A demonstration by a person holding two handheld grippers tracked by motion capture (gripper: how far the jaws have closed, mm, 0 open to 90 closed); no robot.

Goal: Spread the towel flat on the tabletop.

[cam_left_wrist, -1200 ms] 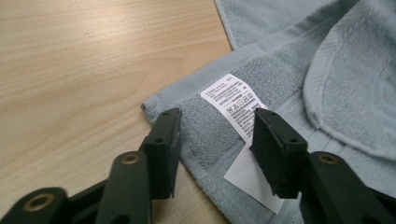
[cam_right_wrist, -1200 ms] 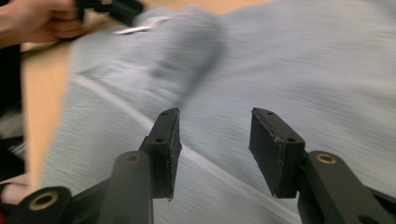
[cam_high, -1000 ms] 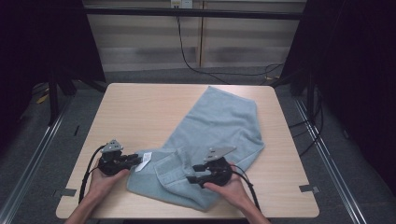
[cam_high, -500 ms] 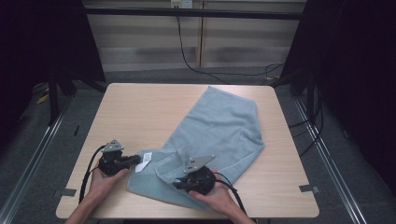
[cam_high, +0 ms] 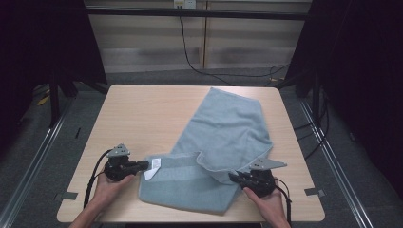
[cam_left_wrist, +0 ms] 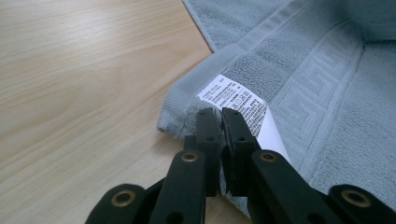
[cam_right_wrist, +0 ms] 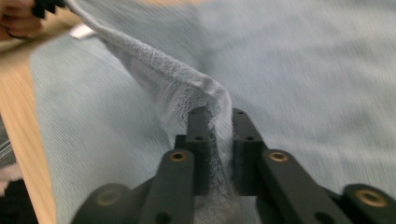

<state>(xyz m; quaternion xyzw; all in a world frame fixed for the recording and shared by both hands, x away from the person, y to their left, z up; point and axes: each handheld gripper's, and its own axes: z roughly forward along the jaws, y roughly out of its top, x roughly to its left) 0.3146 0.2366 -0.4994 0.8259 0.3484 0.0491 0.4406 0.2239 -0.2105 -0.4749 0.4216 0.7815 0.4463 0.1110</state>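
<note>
On the pale wood-grain table [cam_high: 142, 114] lies a light blue-grey terry towel [cam_high: 223, 137], spread diagonally from the far right toward the near edge, its near end folded over. Weave: looped pile, with a flat woven band and a Greek-key border [cam_left_wrist: 317, 93] running beside it. White rectangular care label [cam_left_wrist: 233, 100] sewn at the near-left corner; small printed text and laundry symbols, too fine to read. Left gripper [cam_high: 142, 166]: black jaws closed tight on the towel's corner hem at the label. Right gripper [cam_high: 234, 176]: jaws have just been closing and now pinch a raised ridge of towel edge [cam_right_wrist: 205, 100] between them, at the near-right fold. Right gripper view blurred.
</note>
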